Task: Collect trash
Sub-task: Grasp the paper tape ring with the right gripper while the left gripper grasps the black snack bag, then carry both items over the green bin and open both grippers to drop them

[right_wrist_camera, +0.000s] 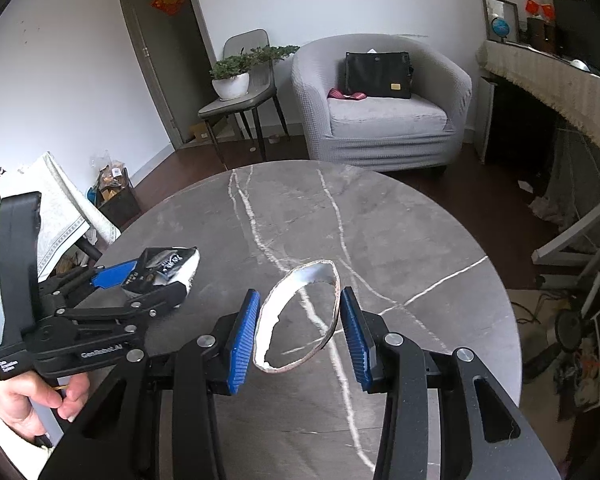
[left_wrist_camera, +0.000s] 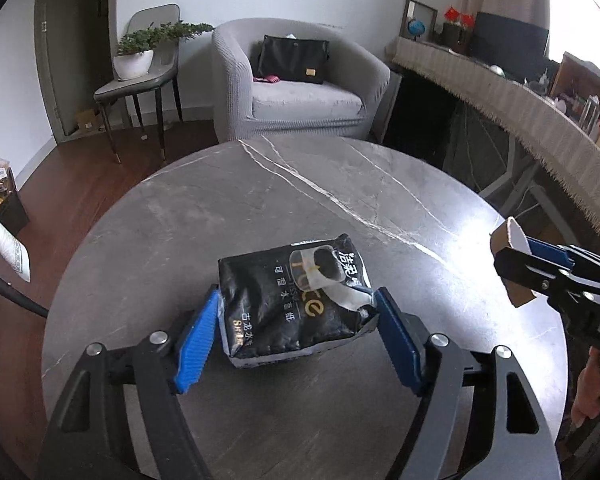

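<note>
while left hand-held gripper (left_wrist_camera: pixel 296 320) clamps tissue pack (left_wrist_camera: pixel 292 300) | right hand-held gripper (right_wrist_camera: pixel 300 332) pinches cardboard ring (right_wrist_camera: pixel 300 316) | armchair (left_wrist_camera: pixel 300 84) behind table (left_wrist_camera: pixel 220 208)

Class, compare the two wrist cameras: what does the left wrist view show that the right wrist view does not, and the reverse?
Left wrist only: the black tissue pack's printed top between the left gripper's pads.
Right wrist only: the cardboard ring's open hoop, squeezed by the right gripper, and the hand holding the left gripper.
Both: the round marble table, grey armchair, potted plant and floor bin.
</note>
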The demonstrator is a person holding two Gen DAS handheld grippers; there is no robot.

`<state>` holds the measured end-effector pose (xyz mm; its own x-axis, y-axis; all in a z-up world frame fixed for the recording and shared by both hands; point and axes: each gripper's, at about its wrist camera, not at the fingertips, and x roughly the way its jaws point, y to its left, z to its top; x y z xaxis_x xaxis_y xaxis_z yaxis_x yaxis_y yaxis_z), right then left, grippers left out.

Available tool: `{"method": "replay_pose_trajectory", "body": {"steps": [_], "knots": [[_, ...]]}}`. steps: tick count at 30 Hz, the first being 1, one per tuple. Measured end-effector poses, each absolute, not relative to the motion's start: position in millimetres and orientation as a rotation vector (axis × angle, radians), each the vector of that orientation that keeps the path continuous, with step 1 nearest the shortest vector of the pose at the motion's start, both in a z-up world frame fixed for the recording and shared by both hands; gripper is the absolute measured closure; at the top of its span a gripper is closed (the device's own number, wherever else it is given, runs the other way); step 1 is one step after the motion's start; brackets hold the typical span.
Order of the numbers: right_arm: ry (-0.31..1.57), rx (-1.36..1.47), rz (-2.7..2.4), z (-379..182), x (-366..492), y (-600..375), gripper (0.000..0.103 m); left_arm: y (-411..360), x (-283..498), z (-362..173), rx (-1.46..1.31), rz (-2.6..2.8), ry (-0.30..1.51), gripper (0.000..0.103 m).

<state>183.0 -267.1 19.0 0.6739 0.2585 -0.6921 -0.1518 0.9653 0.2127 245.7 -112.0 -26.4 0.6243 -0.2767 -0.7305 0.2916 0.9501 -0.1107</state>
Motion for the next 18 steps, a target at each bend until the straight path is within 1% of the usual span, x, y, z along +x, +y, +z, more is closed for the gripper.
{"method": "replay_pose_trajectory", "body": {"steps": [9, 14, 18], "knots": [[0.78, 0.138, 0.272, 25.2, 172.3, -229.4, 0.061, -73.6, 209.0, -13.4, -0.027, -0.349, 0.765, 0.026], [0.786, 0.117, 0.301, 21.9, 163.1, -200.8, 0.061, -54.9, 180.1, -1.8, 0.008, -0.34, 0.686, 0.026], [0.791, 0.096, 0.318, 18.7, 155.4, -184.2, 0.061, -35.2, 163.9, -2.2, 0.013, -0.331, 0.678, 0.026]]}}
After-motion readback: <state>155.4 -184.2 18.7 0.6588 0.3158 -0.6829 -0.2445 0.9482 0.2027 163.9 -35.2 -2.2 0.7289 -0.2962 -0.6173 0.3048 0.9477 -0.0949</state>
